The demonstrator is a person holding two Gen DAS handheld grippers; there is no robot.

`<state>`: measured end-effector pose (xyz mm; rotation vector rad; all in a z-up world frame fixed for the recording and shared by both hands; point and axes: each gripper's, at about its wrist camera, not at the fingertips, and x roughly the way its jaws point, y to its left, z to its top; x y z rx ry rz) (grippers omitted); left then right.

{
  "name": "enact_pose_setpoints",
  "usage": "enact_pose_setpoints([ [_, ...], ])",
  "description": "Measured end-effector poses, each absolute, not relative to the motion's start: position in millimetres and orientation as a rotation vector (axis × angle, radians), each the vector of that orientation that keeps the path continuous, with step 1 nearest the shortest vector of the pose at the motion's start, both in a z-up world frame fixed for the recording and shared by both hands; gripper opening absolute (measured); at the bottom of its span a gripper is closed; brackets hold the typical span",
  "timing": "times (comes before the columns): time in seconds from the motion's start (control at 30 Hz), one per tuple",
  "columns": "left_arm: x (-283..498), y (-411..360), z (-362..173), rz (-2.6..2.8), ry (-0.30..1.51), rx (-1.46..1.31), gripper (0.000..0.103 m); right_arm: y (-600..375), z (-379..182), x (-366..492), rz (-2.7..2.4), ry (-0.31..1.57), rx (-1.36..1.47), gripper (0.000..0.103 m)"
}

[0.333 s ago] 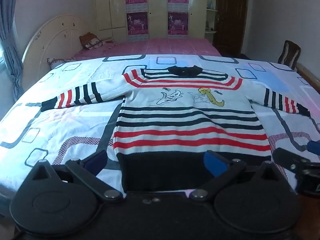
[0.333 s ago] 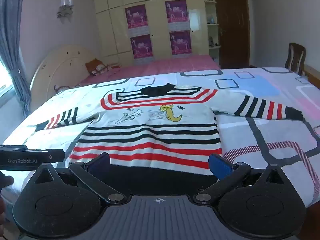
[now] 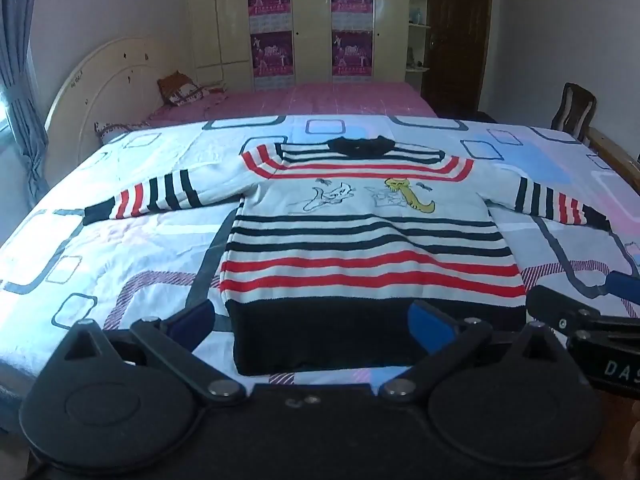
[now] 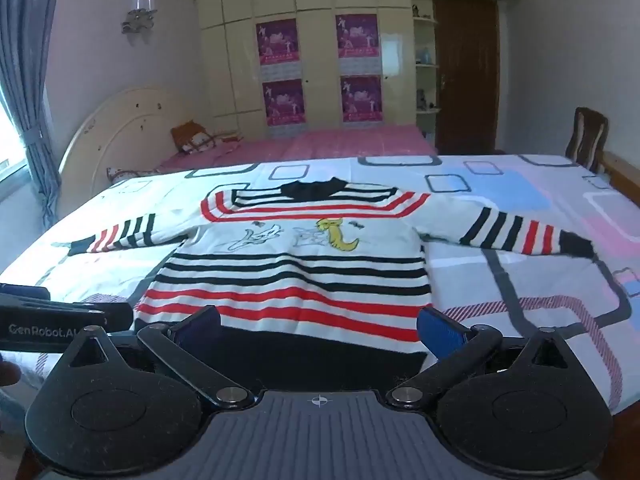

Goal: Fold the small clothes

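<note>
Left wrist view: sweater (image 3: 372, 240) flat on bed (image 3: 120, 240), sleeves spread. Both fingers (image 3: 192, 320) (image 4: 438, 330) wide apart, empty, near hem. Risk: pinching bedsheet too, dragging hem crooked.

A small knitted sweater (image 3: 360, 240) lies flat, front up, on the bedspread, both sleeves spread wide. White with red and black stripes, black hem and collar, cartoon figures across chest.

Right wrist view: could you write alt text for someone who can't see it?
A small striped sweater lies flat, sleeves spread, on a patterned bedsheet. The open right claw hovers at its black hem, with the left claw at the left edge.
</note>
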<state>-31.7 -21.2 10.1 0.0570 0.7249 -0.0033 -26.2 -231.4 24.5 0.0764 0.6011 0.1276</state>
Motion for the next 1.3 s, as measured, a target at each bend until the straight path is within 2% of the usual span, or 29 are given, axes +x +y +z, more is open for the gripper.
enact_pose_setpoints([
  [1.3,-21,-34,10,-0.004,0.745,0.061,0.103,-252,25,-19,0.102,0.593,0.106,0.103],
])
